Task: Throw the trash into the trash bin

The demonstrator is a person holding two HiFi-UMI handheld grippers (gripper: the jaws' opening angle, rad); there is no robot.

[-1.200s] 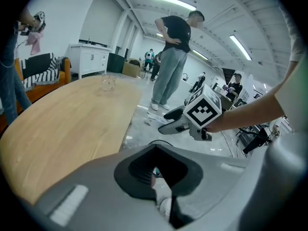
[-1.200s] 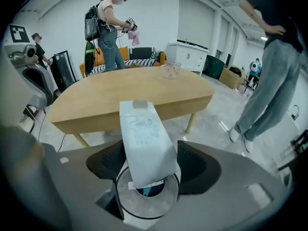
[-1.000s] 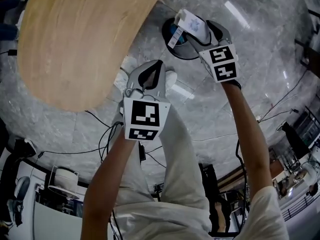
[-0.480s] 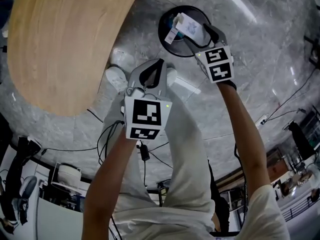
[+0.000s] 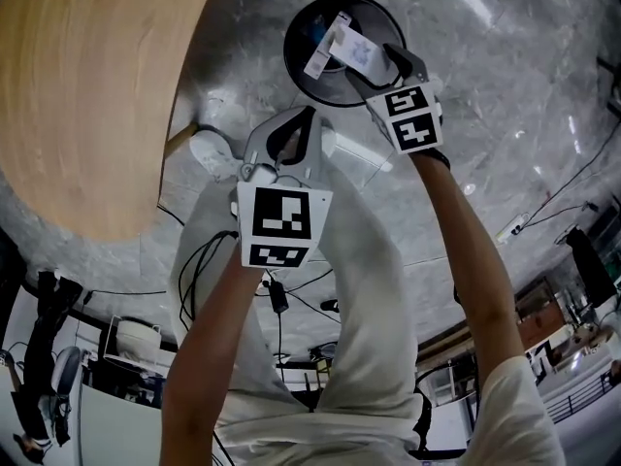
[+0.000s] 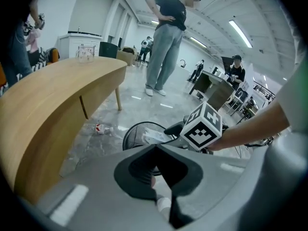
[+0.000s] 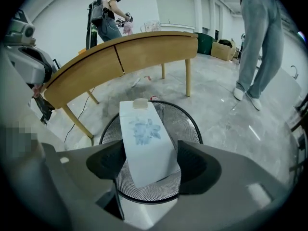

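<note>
Over the wire trash bin (image 5: pixel 292 39), the right gripper (image 7: pixel 147 163) had descended within 1 second, jaws clamped on the white carton (image 7: pixel 144 138) above its mouth; release appeared due. Left gripper (image 5: pixel 296 134) — closed, empty.

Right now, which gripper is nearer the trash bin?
Right. The right gripper holds the carton directly over the trash bin; the left gripper hangs short of its rim, not over it.
</note>
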